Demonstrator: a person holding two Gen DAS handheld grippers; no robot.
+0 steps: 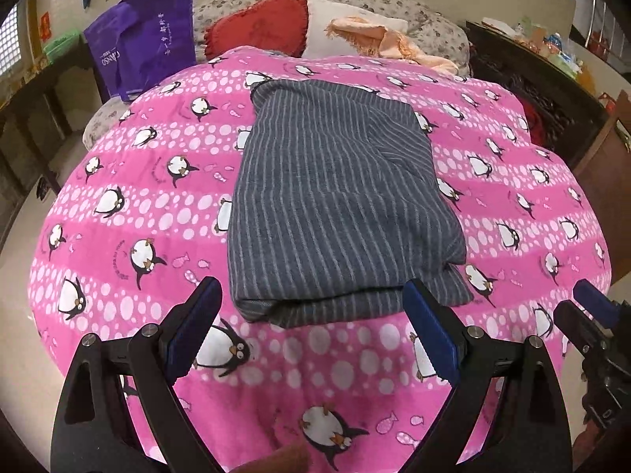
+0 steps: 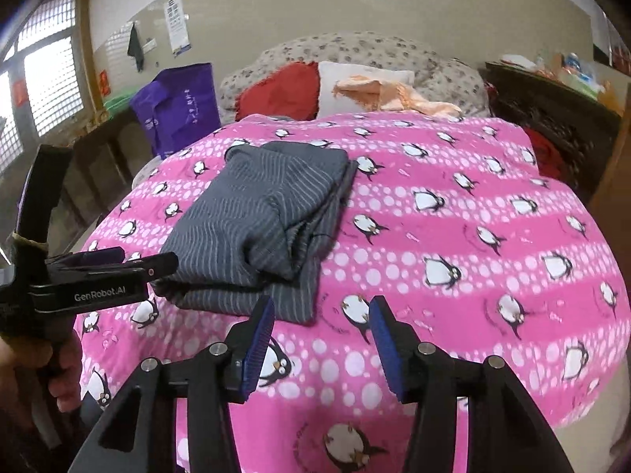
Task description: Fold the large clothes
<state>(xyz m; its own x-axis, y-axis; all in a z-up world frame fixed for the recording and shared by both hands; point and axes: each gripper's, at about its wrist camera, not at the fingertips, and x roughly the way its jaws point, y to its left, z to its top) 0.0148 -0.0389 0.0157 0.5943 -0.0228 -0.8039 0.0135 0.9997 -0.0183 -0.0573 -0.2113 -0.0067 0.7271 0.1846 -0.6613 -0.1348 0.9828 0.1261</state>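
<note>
A grey striped garment (image 1: 335,205) lies folded into a thick rectangle on the pink penguin blanket (image 1: 138,205). It also shows in the right wrist view (image 2: 256,228), left of centre. My left gripper (image 1: 313,299) is open and empty, its blue pads just short of the garment's near edge. My right gripper (image 2: 321,315) is open and empty, hovering over the blanket at the garment's near right corner. The left gripper also shows from the side in the right wrist view (image 2: 130,268). The right gripper shows at the right edge of the left wrist view (image 1: 591,307).
A red cushion (image 1: 260,27), a white pillow (image 1: 347,23) and a peach cloth (image 1: 394,45) lie at the bed's head. A purple bag (image 1: 146,47) stands at the back left. Dark furniture (image 1: 544,90) with clutter borders the right side.
</note>
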